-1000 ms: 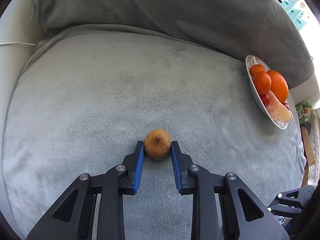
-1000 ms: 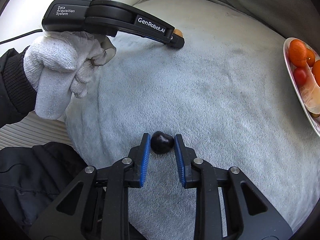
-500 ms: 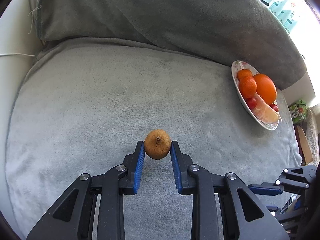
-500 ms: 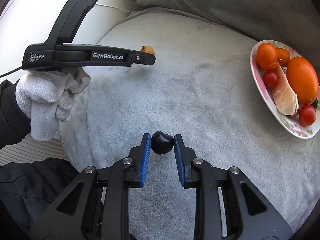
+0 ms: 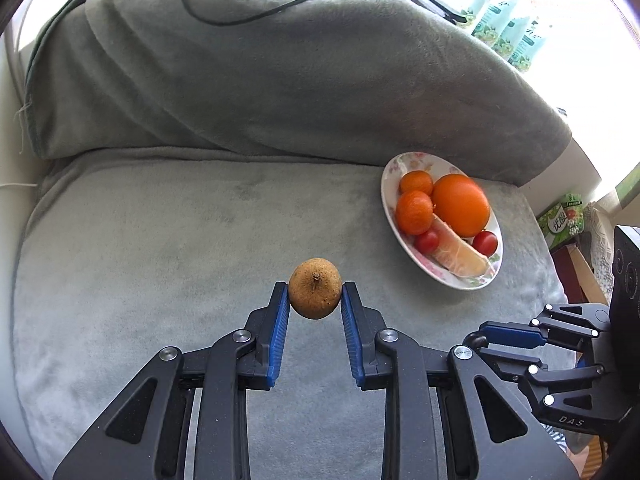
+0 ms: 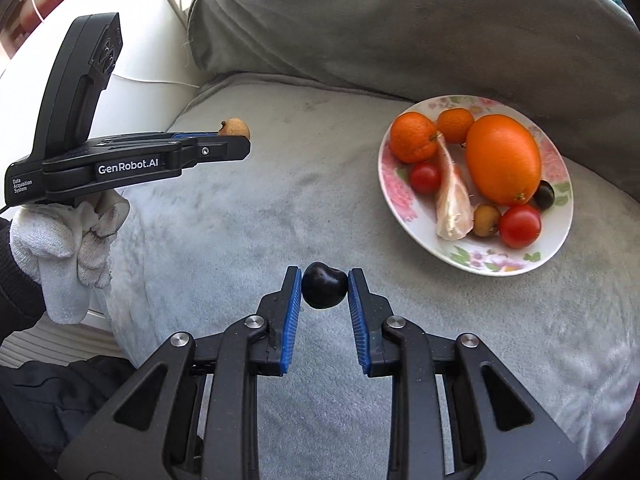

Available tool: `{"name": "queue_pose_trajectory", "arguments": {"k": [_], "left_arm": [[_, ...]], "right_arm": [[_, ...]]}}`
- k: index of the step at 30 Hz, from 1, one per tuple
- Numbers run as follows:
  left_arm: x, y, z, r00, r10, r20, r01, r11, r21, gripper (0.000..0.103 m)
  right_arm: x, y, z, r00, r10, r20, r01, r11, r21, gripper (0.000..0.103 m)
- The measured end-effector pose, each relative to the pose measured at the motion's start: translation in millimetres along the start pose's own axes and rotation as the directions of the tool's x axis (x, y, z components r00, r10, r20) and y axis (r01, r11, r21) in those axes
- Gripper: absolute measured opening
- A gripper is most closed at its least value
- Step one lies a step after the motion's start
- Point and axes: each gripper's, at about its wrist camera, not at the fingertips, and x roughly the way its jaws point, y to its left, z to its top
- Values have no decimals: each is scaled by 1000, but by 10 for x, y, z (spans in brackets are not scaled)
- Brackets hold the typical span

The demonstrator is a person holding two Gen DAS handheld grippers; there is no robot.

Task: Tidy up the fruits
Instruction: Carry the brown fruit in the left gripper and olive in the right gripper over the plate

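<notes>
My left gripper [image 5: 315,294] is shut on a small brown round fruit [image 5: 315,288] and holds it above the grey blanket [image 5: 160,240]. A dark cherry [image 6: 324,285] is pinched between the blue pads of my right gripper [image 6: 324,286], also off the blanket. A flowered plate [image 6: 460,254] lies to the right, carrying a large orange [image 6: 502,158], two tangerines, cherry tomatoes, a pomelo wedge [image 6: 452,200], a small brown fruit and a dark cherry. In the right wrist view the left gripper [image 6: 240,140] shows at the left, with the brown fruit [image 6: 236,127] at its tip.
A grey covered cushion [image 5: 280,72] rises behind the blanket, with a black cable [image 5: 248,16] across its top. A gloved hand [image 6: 64,248] holds the left gripper. Green packages [image 5: 560,220] stand beyond the blanket's right edge. The white sofa edge [image 6: 120,40] lies at the left.
Both grippers have risen off the blanket with their fruits still held. The plate has come further into both views, closer to the middle.
</notes>
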Motion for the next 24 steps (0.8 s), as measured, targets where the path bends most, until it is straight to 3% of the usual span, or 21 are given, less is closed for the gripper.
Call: {"name": "queue_pose_trajectory", "arguments": {"k": [9,24], "left_arm": [[-26,-281,244,999,-48,20,46,996,75,25],[331,-592,581,995,-99,-13,100,986,133,25]], "right_arm": [[-178,-355,106,997,-60,56,56,996,65,25],[-287,-964,300,985,-147,93,131,978,162,25]]}}
